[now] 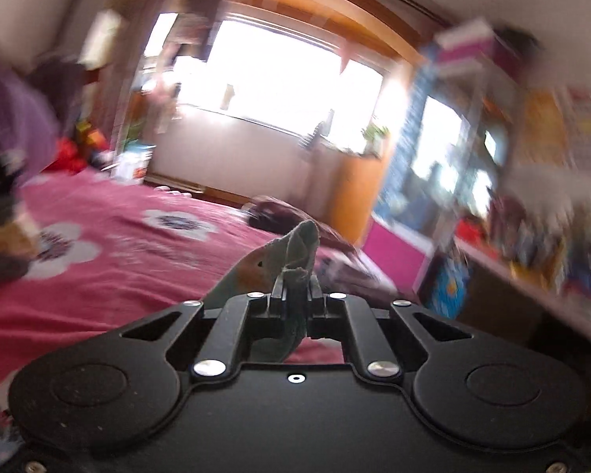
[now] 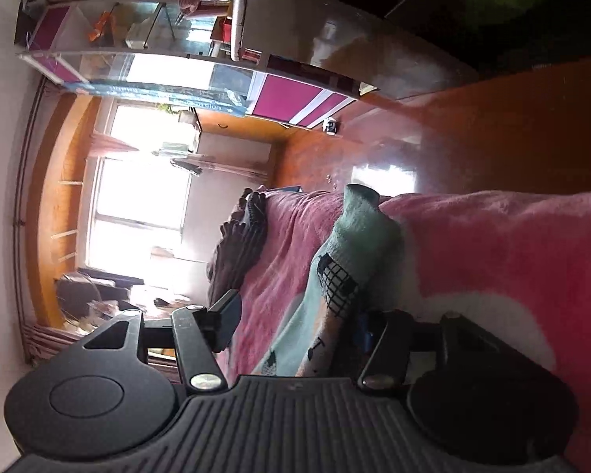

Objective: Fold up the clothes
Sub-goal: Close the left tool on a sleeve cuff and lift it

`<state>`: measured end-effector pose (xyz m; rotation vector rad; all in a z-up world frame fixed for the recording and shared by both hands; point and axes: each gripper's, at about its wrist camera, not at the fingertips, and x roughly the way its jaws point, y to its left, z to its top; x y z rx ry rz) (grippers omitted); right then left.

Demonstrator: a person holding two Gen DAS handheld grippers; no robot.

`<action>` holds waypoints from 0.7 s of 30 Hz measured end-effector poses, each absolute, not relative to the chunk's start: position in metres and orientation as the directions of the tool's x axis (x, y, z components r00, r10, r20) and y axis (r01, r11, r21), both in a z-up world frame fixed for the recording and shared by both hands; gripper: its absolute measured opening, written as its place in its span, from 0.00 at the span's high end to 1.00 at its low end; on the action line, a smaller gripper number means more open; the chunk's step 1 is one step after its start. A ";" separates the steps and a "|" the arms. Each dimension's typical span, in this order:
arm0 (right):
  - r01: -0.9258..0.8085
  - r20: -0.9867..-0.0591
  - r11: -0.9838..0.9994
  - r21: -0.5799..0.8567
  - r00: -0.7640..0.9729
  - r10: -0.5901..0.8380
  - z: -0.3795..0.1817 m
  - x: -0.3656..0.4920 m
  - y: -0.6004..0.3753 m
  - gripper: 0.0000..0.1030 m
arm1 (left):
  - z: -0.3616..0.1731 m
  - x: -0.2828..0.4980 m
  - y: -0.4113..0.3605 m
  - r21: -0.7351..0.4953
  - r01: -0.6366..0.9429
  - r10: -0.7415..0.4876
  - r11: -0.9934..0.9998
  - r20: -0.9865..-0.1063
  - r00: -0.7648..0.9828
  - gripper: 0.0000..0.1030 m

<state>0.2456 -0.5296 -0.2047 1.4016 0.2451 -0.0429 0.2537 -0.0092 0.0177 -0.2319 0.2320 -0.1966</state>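
Home bedroom indicated: bed covered by pink flowered blanket (image 1: 110, 252), large sunlit window (image 1: 279, 79), cluttered bookshelves (image 1: 539, 213), wooden floor (image 2: 472, 138).

A bed covered by a pink blanket (image 1: 130, 260) with white flowers fills the lower left of the left view, a dark bundle of cloth (image 1: 272, 213) lying at its far edge near frame centre, and a mint-green sock (image 2: 358, 236) rests on it in the right view.

Black grippers (image 1: 295, 287), silver screws (image 1: 208, 367), ribbed housing (image 2: 295, 425).
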 end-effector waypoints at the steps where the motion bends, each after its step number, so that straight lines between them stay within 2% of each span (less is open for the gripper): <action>1: 0.171 -0.192 0.165 0.971 0.974 0.117 -0.205 0.245 -0.530 0.45 | 0.012 0.255 -0.029 -0.177 0.196 -0.233 0.964 -0.219 0.948 0.96; 3: 0.165 -0.185 0.153 0.974 0.975 0.122 -0.206 0.245 -0.531 0.45 | -0.003 0.252 -0.067 -0.015 0.264 -0.259 0.965 -0.248 0.934 0.96; 9: 0.151 -0.167 0.123 0.981 0.977 0.130 -0.210 0.245 -0.528 0.45 | -0.075 0.232 -0.137 0.349 0.440 -0.312 0.827 -0.365 0.877 0.96; 15: 0.153 -0.168 0.115 0.981 0.977 0.128 -0.209 0.246 -0.526 0.45 | -0.106 0.222 -0.150 0.489 0.491 -0.302 0.721 -0.416 0.858 0.96; 21: 0.133 -0.145 0.085 0.987 0.976 0.161 -0.212 0.249 -0.523 0.44 | -0.112 0.228 -0.156 0.510 0.503 -0.291 0.698 -0.440 0.850 0.96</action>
